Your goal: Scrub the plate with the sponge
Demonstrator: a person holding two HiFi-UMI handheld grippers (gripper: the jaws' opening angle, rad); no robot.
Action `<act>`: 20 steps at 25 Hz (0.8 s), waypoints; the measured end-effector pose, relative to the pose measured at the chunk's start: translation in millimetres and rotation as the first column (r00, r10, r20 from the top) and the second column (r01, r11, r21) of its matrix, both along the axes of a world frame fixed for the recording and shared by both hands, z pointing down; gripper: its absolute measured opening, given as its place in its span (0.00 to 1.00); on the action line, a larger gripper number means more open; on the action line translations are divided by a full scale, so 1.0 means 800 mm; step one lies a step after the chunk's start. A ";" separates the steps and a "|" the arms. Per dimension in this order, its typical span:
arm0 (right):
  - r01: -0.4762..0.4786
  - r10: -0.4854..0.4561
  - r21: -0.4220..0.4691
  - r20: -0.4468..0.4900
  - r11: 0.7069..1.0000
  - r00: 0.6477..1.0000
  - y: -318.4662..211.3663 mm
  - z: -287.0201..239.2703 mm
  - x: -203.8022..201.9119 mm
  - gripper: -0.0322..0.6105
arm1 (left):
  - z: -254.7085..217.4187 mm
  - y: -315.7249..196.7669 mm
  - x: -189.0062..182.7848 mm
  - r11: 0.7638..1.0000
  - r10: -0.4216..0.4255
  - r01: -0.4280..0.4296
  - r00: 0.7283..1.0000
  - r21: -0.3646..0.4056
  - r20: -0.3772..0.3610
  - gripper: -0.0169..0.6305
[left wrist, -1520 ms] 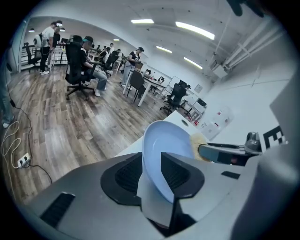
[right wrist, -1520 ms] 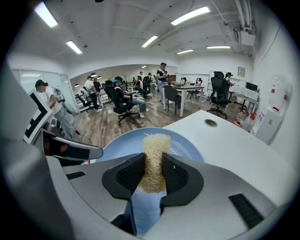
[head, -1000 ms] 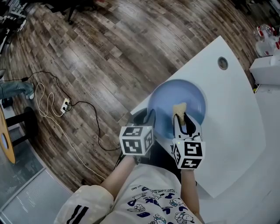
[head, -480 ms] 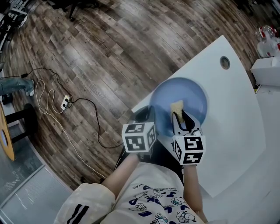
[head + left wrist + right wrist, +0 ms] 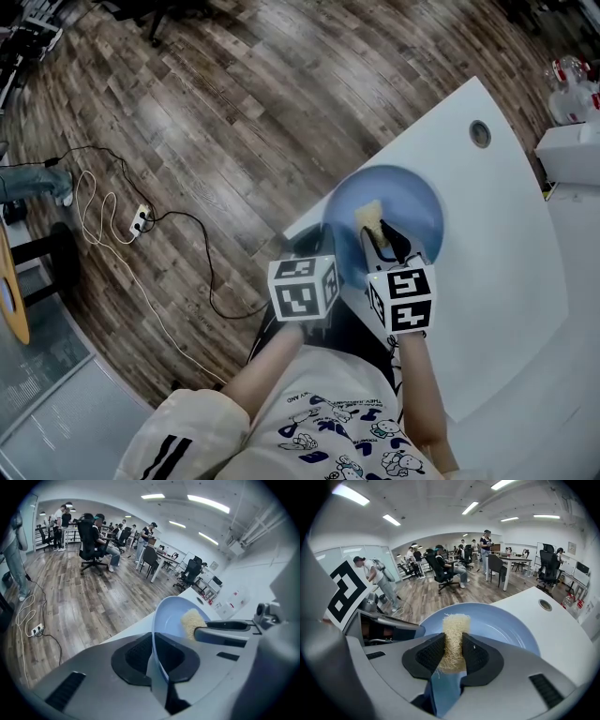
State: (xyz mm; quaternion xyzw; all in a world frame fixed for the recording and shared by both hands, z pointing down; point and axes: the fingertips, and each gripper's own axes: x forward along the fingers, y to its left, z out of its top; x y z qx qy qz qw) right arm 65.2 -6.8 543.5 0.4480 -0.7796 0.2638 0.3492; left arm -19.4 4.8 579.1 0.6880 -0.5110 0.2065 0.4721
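Low in the head view two forearms reach up the frame, both grippers pitched steeply down. The left gripper (image 5: 157, 657) has its jaws clamped on the near left rim of the plate (image 5: 417, 202). Just right of it, the right gripper (image 5: 452, 656) pinches the sponge (image 5: 455, 627), a pale, fibrous block whose far end lies inside the plate. The plate is round, shallow, smooth blue, at the edge of the white worktop (image 5: 497, 272). Beyond is the wood-plank floor (image 5: 187, 131).

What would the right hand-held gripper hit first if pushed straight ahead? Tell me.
The loofah sponge clamped in the right hand-held gripper would press into the blue plate first; its tip looks on or just off it.
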 end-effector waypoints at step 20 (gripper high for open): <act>0.139 -0.141 -0.052 -0.020 0.989 0.990 -0.042 0.034 -0.034 0.23 | 0.000 0.001 0.003 0.998 0.067 -0.067 0.997 -0.011 0.034 0.07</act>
